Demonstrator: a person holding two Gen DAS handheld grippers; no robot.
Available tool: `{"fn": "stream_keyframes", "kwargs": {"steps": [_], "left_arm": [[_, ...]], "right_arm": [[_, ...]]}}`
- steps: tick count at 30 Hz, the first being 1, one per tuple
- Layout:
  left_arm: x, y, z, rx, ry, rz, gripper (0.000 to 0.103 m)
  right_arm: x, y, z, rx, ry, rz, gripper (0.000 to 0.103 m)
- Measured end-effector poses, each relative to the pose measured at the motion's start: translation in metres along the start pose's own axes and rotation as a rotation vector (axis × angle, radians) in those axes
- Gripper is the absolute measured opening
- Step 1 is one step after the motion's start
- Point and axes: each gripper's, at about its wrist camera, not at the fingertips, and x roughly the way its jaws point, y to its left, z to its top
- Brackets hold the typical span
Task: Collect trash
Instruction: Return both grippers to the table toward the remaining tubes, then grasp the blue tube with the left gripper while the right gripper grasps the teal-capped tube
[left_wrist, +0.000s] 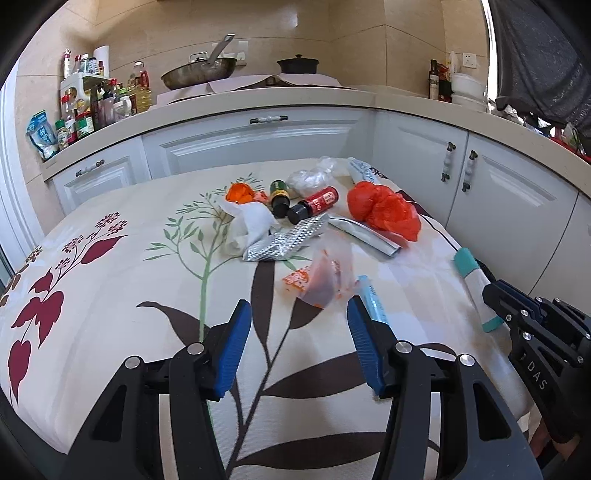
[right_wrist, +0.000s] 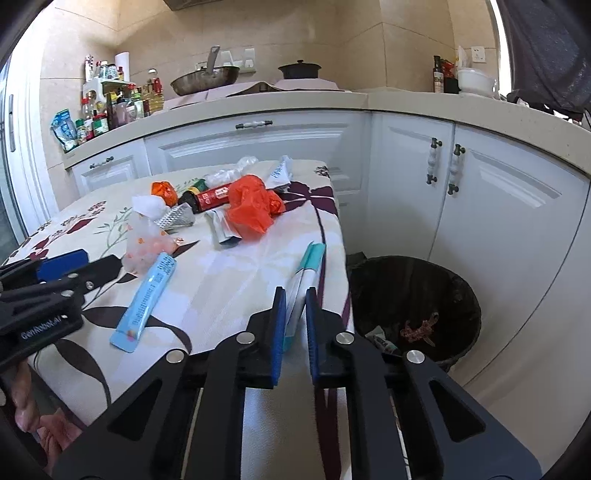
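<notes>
Collection looks barely begun: only a scrap or two lies in the black-lined round waste bin (right_wrist: 415, 310), low to the right of the right hand-held gripper (right_wrist: 295, 314), which is clenched on a flat white-and-teal packet (right_wrist: 308, 266) at the tabletop (left_wrist: 110, 295) edge. The left hand-held gripper (left_wrist: 299, 332) hangs released, empty, with a long light-blue sachet (left_wrist: 373, 302) against its right pad. Beyond it wait crumpled orange plastic bags (left_wrist: 384, 210), small bottles, tissue and foil. Floral cloth; white kitchen cabinets behind.

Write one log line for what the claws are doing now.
right claw: shut on teal tube | left claw: open, empty | bin: beside table
</notes>
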Motion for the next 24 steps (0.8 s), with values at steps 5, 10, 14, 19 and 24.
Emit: {"fn": "stream_keyframes", "kwargs": {"steps": [5,10,14,19,24], "left_arm": [[0.0,-0.001,0.0,0.002,-0.002,0.002,0.054],[-0.002,0.001,-0.001,-0.006,-0.004,0.004,0.054],[-0.004,0.001,-0.002,-0.005,-0.003,-0.001,0.054],[-0.005,0.0,-0.006,-0.006,0.008,-0.022,0.054],[-0.005,-0.005,-0.009,0.0,0.016,-0.042,0.054]], "right_arm": [[-0.002,0.0,0.001,0.013,-0.011,0.014,0.022],[-0.005,0.001,0.0,0.015,-0.015,0.006,0.037],[-0.001,0.004,-0.004,0.005,0.016,0.007,0.037],[-0.003,0.009,-0.01,-0.042,0.029,-0.007,0.022],[-0.005,0.007,-0.01,-0.037,0.03,-0.003,0.022]]}}
